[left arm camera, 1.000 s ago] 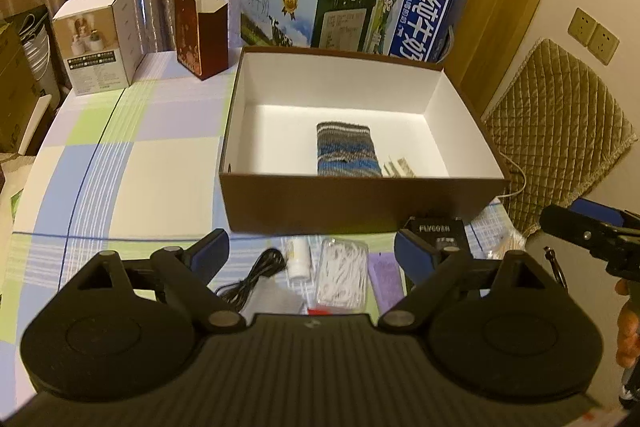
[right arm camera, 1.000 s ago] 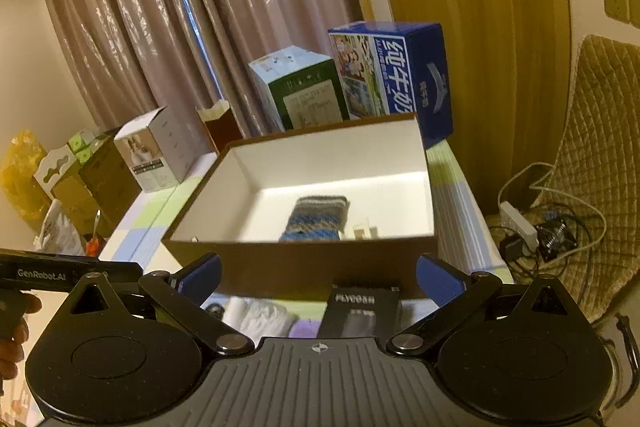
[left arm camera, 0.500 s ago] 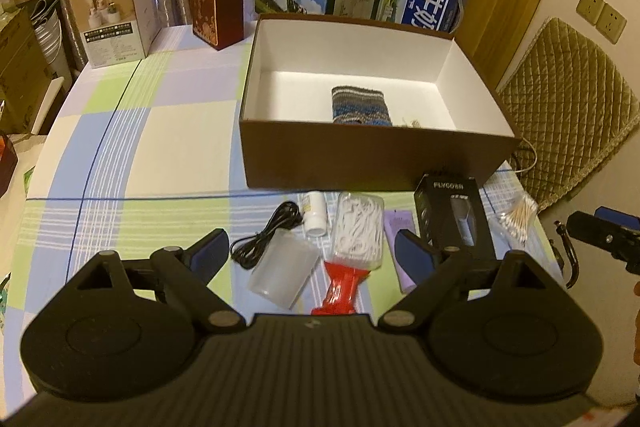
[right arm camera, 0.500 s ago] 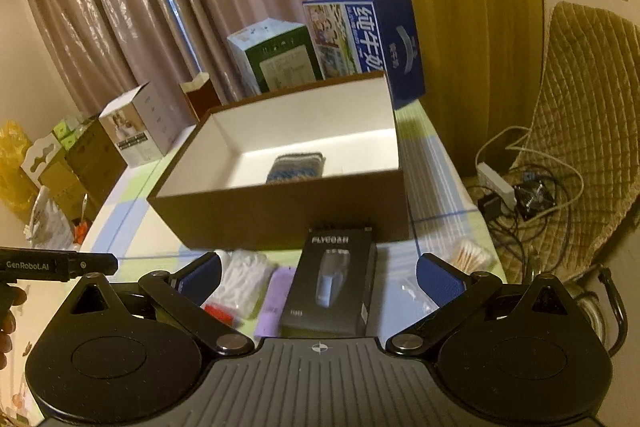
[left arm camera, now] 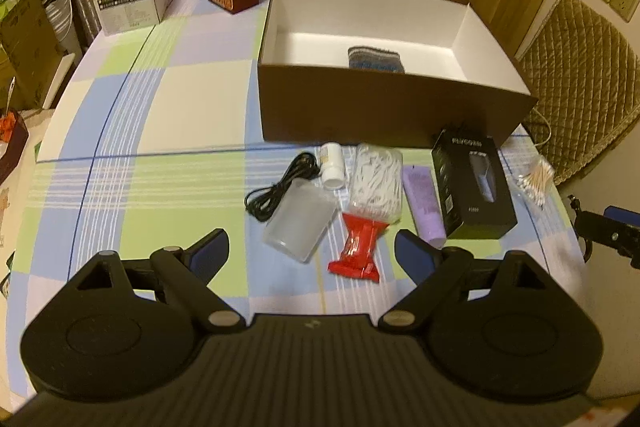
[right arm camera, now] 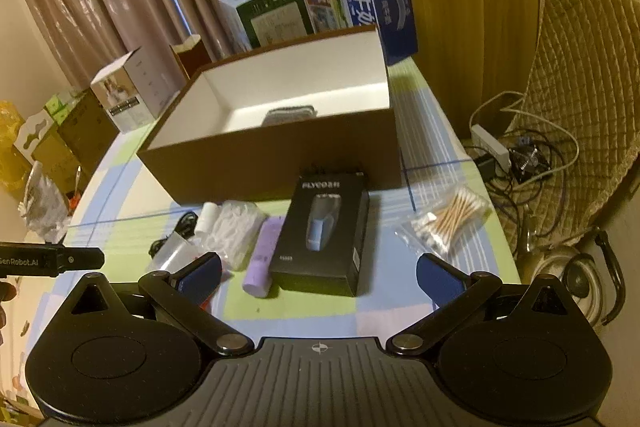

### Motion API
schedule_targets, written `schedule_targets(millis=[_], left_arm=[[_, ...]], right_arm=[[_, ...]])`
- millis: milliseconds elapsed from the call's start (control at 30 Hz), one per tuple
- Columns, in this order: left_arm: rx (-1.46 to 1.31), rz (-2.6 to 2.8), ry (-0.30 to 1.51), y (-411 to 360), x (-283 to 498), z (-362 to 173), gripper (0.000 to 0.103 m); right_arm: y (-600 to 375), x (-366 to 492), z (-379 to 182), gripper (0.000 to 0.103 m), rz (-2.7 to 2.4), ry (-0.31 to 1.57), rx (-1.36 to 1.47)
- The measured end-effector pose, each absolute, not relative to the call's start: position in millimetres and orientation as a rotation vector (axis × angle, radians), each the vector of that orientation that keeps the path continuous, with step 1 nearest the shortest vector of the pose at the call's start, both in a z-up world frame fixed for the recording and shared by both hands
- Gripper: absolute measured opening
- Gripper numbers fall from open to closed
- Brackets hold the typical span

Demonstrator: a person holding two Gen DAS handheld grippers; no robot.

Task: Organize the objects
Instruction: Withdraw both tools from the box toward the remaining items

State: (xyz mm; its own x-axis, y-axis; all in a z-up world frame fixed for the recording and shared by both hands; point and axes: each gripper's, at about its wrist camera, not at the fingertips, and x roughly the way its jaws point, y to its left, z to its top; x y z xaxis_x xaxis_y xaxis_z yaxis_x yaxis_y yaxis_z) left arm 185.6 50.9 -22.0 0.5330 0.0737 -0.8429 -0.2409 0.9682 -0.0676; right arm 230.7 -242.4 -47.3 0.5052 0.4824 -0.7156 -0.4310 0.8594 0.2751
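Toiletries lie in a row on the desk (left arm camera: 160, 99) just before the open brown box (left arm camera: 384, 115): cable (left arm camera: 280, 183), cup (left arm camera: 298, 227), floss picks (left arm camera: 374, 183), purple tube (left arm camera: 424, 203), shaver box (left arm camera: 472, 187), and swabs (left arm camera: 534, 183) near the right edge. Bare cloth stretches left of the box. Both the left tool (left arm camera: 310, 247) and the right tool (right arm camera: 320, 275) hover low over the near edge, fingers spread wide, gripping nothing.

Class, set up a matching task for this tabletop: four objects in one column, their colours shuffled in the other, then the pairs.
Objects:
1. razor box
2. tube
3. packet
4. cable

Colours:
A. red
B. black, thin and coiled
C. lilac
D. black with a shaver picture

Pairs: 1-D, 2-C, 3-A, 4-B
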Motion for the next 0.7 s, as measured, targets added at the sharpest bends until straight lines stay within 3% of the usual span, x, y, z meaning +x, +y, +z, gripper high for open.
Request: schedule_targets(millis=[700], left_arm=[[-0.18,0.222,1.015,58,200,-46,0.088]], right_arm=[[-262,261,-81,0.101,0.44,0.933,0.087]])
